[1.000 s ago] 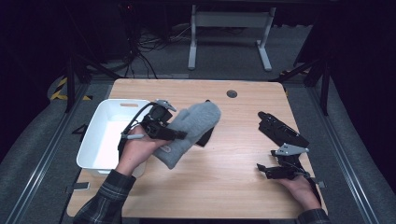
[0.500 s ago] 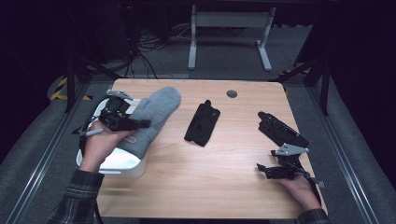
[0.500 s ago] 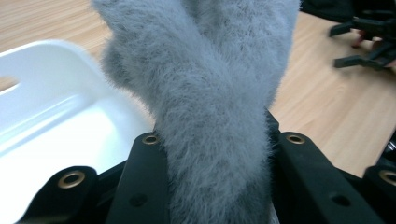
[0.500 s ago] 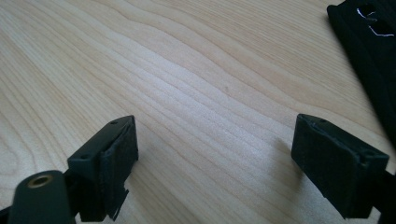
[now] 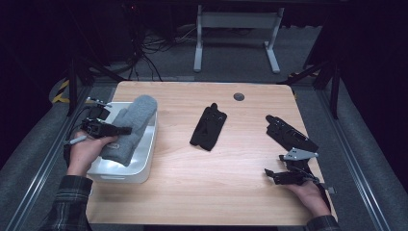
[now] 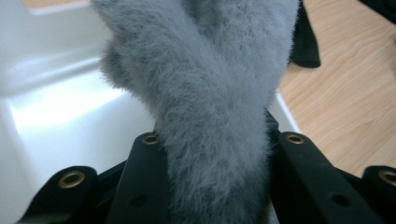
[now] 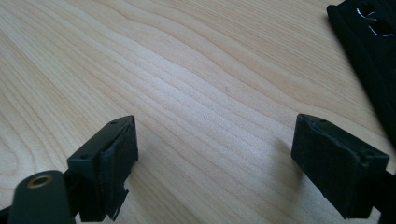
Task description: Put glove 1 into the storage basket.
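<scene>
The left gripper (image 5: 120, 130), clamped on the fluffy grey glove (image 5: 132, 126), holds it over the white bin (image 5: 146, 161) at the desk's left edge, unreleased. Two black gloves (image 5: 208, 126) await; the right gripper (image 5: 269, 174) gapes empty.

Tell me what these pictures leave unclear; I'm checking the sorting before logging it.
- Bin floor: high view, the grey sock covers much of it.
- Left gripper pads: left gripper view, buried in sock fuzz.
- Black item: right gripper view, cut off by the edge.
- Black glove: high view, too dark for detail.
</scene>
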Motion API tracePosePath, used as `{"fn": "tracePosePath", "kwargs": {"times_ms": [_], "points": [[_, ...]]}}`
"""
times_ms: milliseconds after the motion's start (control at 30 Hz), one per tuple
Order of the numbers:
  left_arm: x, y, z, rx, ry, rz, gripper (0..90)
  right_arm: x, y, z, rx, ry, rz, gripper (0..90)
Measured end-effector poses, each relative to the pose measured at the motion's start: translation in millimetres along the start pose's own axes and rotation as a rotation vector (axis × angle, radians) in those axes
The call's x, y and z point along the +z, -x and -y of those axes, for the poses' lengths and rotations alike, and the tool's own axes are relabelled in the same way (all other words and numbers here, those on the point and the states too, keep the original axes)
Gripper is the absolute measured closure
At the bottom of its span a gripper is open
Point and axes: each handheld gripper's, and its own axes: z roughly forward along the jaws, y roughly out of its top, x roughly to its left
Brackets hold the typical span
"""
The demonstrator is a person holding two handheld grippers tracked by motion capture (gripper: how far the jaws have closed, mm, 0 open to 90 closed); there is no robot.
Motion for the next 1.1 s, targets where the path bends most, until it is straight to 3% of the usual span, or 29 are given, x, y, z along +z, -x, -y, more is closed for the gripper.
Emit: {"fn": "tracePosePath", "kwargs": {"times_ms": [133, 233, 400, 467, 567, 733, 933, 1100], "points": [[19.3, -12.9, 7.0, -0.052, -0.056, -0.037, 68.3, 0.0, 0.1, 0.0, -0.001, 0.000, 0.000, 15.0], [27.2, -15.9, 8.0, -0.061, -0.097, -0.066, 67.6, 0.0, 0.1, 0.0, -0.001, 0.000, 0.000, 15.0], [45.0, -23.7, 11.3, -0.093, -0.152, -0.068, 64.9, 0.0, 0.1, 0.0, -0.002, 0.000, 0.000, 15.0], [52.0, -27.8, 14.2, -0.106, -0.182, -0.064, 59.9, 0.0, 0.0, 0.0, -0.001, 0.000, 0.000, 15.0], [49.8, -28.9, 16.1, -0.116, -0.159, -0.068, 48.9, 0.0, 0.1, 0.0, -0.002, 0.000, 0.000, 15.0], [37.0, -22.4, 12.9, -0.078, -0.112, -0.138, 29.7, 0.0, 0.0, 0.0, -0.001, 0.000, 0.000, 15.0], [19.1, -2.4, 5.4, -0.011, -0.045, -0.151, 20.8, 0.0, 0.0, 0.0, -0.001, 0.000, 0.000, 15.0], [9.7, 21.6, -3.3, 0.047, 0.016, -0.105, 19.0, 0.0, 0.0, 0.0, -0.001, 0.000, 0.000, 15.0]]}}
